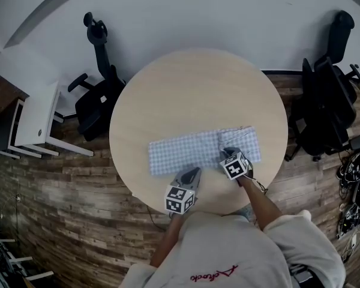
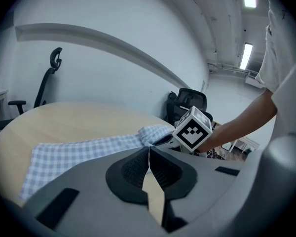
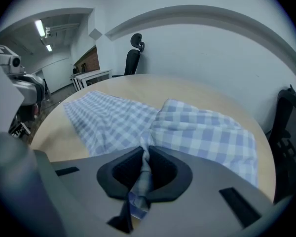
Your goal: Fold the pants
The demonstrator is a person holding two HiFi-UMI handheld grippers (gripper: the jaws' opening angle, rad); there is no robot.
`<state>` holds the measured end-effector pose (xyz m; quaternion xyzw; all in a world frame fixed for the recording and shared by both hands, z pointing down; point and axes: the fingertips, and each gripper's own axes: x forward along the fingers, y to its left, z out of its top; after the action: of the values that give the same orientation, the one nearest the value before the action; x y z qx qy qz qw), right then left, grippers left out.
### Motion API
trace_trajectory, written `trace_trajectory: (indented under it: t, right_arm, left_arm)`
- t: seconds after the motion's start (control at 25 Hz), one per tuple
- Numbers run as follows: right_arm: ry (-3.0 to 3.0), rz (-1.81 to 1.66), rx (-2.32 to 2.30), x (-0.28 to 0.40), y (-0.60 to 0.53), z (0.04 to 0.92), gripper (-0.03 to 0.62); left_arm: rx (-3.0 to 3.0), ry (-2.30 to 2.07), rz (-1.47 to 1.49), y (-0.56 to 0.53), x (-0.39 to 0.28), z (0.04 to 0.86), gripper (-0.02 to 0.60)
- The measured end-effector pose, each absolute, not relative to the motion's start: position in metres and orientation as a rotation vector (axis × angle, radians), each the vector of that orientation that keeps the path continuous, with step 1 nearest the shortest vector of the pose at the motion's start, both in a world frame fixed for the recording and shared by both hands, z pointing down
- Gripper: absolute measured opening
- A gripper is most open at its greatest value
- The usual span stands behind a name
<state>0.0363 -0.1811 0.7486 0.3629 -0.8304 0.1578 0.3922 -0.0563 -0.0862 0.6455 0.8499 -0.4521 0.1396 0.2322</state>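
Right gripper pinches a bunched edge of the blue-and-white checked pants, which spread beyond its tips across the round wooden table, with a folded-over layer just ahead to its right. Left gripper, jaws pressed together on nothing, sits at the pants' near edge, left of the right gripper. Red script on the person's sweatshirt appears upside down and unreadable.

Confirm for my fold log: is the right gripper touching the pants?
Touching. The right gripper view shows the right gripper clamped on a pinch of the pants.
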Motion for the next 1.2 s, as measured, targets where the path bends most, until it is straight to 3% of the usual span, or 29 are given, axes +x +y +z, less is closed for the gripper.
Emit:
trace_trajectory:
  t: [0.28,0.4,0.48,0.84,1.2]
  right_arm:
    - [-2.237,0.533,0.862,0.036,-0.179,0.729,0.059]
    - [-2.346,0.542,0.817,0.036,-0.178,0.708,0.158]
    - [-2.398,0.540,0.825,0.048,-0.182,0.694,0.169]
    - [-2.307,0.840,1.184,0.187,-0.217,0.699,0.175]
    - [-2.258,1.130,1.093,0.198,-0.208,0.737,0.183]
  left_arm:
    - [2.380,-1.169,0.389,-0.098,-0.003,0.638,0.034]
    - [2.399,-1.147,0.388,-0.102,0.017,0.634,0.034]
    - [2.414,-1.132,0.389,-0.105,0.032,0.631,0.034]
    - [2.461,-1.071,0.412,-0.122,0.103,0.628,0.034]
    - [2.432,-1.141,0.441,-0.131,0.122,0.627,0.034]
